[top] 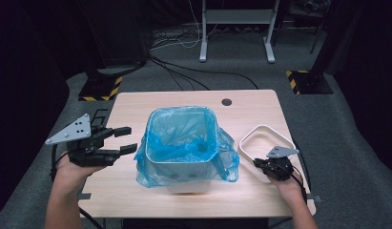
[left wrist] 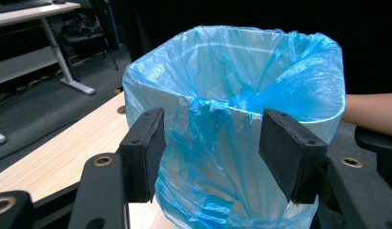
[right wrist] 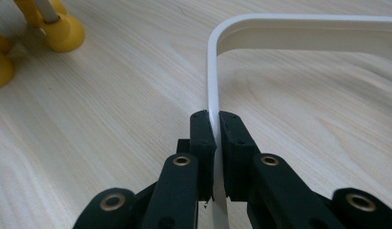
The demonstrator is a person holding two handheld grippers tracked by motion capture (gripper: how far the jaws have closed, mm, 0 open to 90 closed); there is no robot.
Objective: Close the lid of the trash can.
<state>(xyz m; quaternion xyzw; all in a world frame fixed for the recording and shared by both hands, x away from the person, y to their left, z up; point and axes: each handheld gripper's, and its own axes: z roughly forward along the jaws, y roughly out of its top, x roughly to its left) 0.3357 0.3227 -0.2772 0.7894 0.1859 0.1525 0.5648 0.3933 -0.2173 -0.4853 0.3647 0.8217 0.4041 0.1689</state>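
A white bin (top: 184,172) lined with a blue plastic bag (top: 181,138) stands in the middle of the wooden table (top: 131,102). My left gripper (top: 131,139) is held open just left of it, jaws pointing at the bag and apart from it. In the left gripper view the bag (left wrist: 232,157) hangs over the bin's rim beyond the open left gripper (left wrist: 217,152). A white rounded frame (top: 260,130) lies flat on the table at the right. My right gripper (top: 257,163) is shut on its near rim. The right gripper view shows that right gripper (right wrist: 216,124) pinching the thin frame (right wrist: 298,21).
A round cable hole (top: 226,102) sits near the table's far edge. Yellow rounded pieces (right wrist: 65,33) rest on the table at the upper left of the right gripper view. A forearm (left wrist: 375,112) shows behind the bin. Stands and cables cover the floor beyond the table.
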